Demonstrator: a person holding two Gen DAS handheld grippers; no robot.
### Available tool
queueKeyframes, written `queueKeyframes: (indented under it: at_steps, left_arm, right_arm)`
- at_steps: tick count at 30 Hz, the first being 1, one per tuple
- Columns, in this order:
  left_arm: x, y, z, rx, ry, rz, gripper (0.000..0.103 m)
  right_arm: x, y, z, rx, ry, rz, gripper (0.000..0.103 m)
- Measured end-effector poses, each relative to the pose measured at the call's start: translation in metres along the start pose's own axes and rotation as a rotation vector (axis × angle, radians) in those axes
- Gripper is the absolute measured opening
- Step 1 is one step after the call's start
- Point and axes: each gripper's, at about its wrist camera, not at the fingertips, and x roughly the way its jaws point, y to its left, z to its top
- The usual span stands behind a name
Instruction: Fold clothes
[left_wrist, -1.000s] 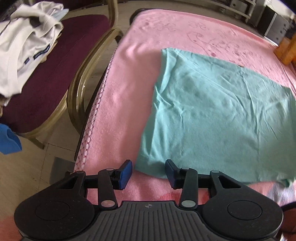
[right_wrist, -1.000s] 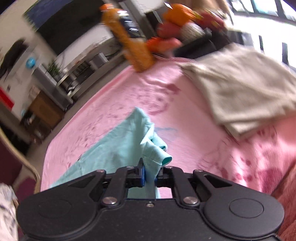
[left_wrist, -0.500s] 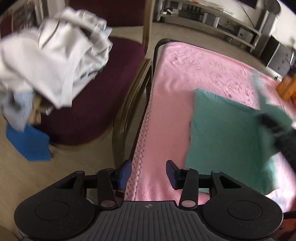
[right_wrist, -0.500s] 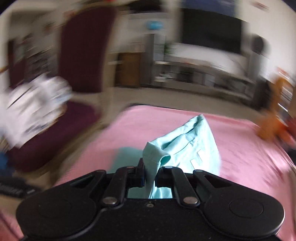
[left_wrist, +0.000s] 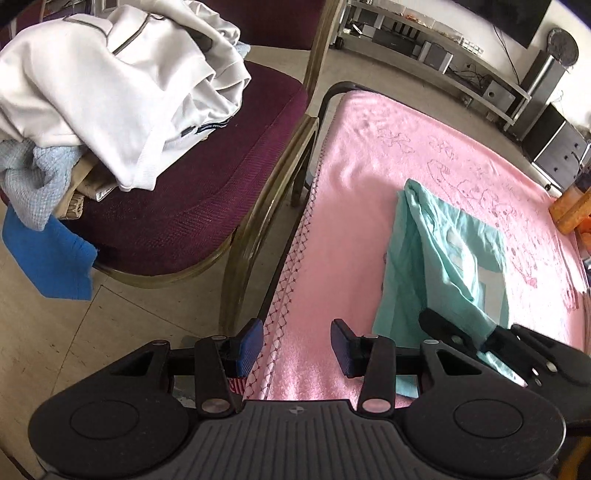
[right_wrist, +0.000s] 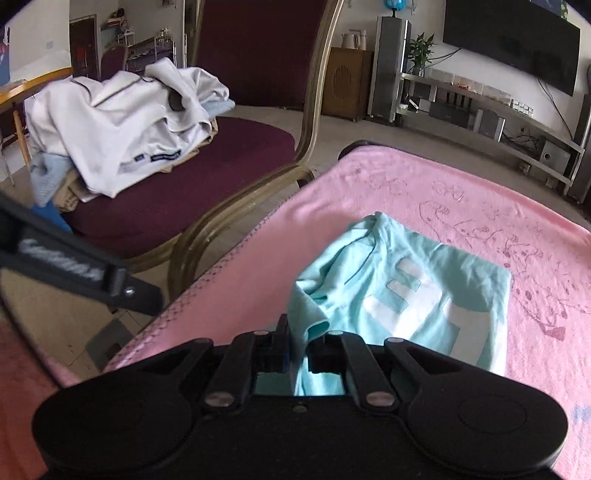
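A teal T-shirt (left_wrist: 443, 266) with a white print lies on the pink blanket (left_wrist: 354, 192), one half folded over the other. It also shows in the right wrist view (right_wrist: 417, 288). My right gripper (right_wrist: 298, 345) is shut on a bunched edge of the shirt at its near side, low over the blanket; it shows in the left wrist view (left_wrist: 484, 338) too. My left gripper (left_wrist: 297, 341) is open and empty, over the blanket's left edge, to the left of the shirt.
A maroon chair (left_wrist: 207, 192) with a brass frame stands left of the bed, piled with white and light-blue clothes (left_wrist: 110, 77). A blue cloth (left_wrist: 48, 258) hangs at its side. A TV stand (right_wrist: 480, 107) lies beyond. An orange object (left_wrist: 572, 206) sits at the blanket's right edge.
My right gripper has swung the held shirt edge over to the left, folding the shirt in half. My left gripper has pulled back off the shirt to the blanket's left edge.
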Motion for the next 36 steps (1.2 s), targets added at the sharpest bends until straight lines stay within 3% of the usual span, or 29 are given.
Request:
queueKeyframes:
  at_steps: [5,8,11,15,18,21,22,25,28,31,36]
  left_arm:
    - [-0.002,-0.001,0.0,-0.002,-0.003,0.016,0.042]
    - [-0.003,0.0,-0.001,-0.012,-0.002,0.02,0.042]
    - [-0.003,0.0,-0.001,-0.02,-0.002,0.022,0.041]
    - [-0.001,-0.011,-0.001,0.022,-0.004,0.041,0.041]
    - [0.0,-0.027,-0.002,0.077,-0.029,0.031,0.041]
    - [0.004,-0.047,-0.003,0.143,-0.05,-0.131,0.039]
    - [0.009,-0.057,-0.005,0.172,-0.034,-0.168,0.038]
    - [0.025,-0.086,-0.011,0.264,0.027,-0.235,0.034]
    - [0.043,-0.108,-0.02,0.352,0.106,-0.219,0.032]
    - [0.05,-0.113,-0.029,0.416,0.162,-0.155,0.032]
    - [0.044,-0.111,-0.048,0.483,0.201,-0.073,0.033]
  right_arm:
    - [-0.003,-0.002,-0.002,-0.008,0.026,0.028,0.007]
    - [-0.001,-0.012,-0.001,0.011,0.094,0.211,0.012]
    - [-0.012,-0.034,-0.001,0.084,0.133,0.284,0.017]
    - [-0.037,-0.087,-0.007,0.243,0.143,0.25,0.02]
    - [-0.052,-0.119,-0.02,0.332,0.12,0.176,0.024]
    - [-0.054,-0.139,-0.038,0.4,0.119,0.098,0.022]
    - [-0.051,-0.141,-0.041,0.414,0.126,0.088,0.014]
    - [-0.041,-0.142,-0.048,0.429,0.143,0.087,0.011]
    - [-0.028,-0.134,-0.052,0.394,0.157,0.076,0.011]
    - [-0.016,-0.13,-0.064,0.351,0.223,0.058,0.012]
    - [-0.04,-0.124,-0.074,0.223,0.246,0.072,0.011]
